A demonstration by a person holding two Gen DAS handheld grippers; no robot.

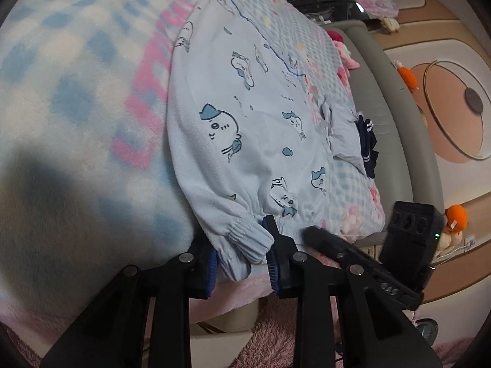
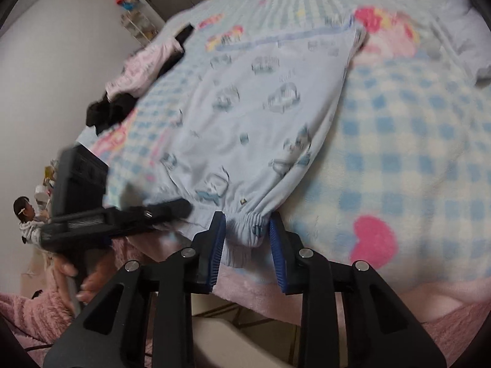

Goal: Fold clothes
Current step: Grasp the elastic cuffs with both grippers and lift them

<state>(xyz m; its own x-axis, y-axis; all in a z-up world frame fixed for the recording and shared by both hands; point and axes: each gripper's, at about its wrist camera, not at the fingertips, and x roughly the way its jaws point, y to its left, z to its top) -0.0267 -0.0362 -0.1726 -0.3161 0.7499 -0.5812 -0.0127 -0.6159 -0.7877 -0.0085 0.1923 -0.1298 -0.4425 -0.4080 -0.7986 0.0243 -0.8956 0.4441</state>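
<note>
Checked blanket (image 1: 76,98) on the bed carries pale-blue printed trousers (image 1: 245,116), spread flat. Left gripper (image 1: 242,260) and right gripper (image 2: 247,245) straddle the cuffs, jaws apart, unclamped; pinching both cuffs evenly would likely fold straight.

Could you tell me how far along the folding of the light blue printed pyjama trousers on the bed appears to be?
Early. Done: the pyjama trousers lie spread flat on the checked blanket. In hand: the left gripper and right gripper each have open jaws around an elastic cuff, not yet closed. Left: gripping, every fold, plus the dark clothes and pink garment farther along the bed.
</note>
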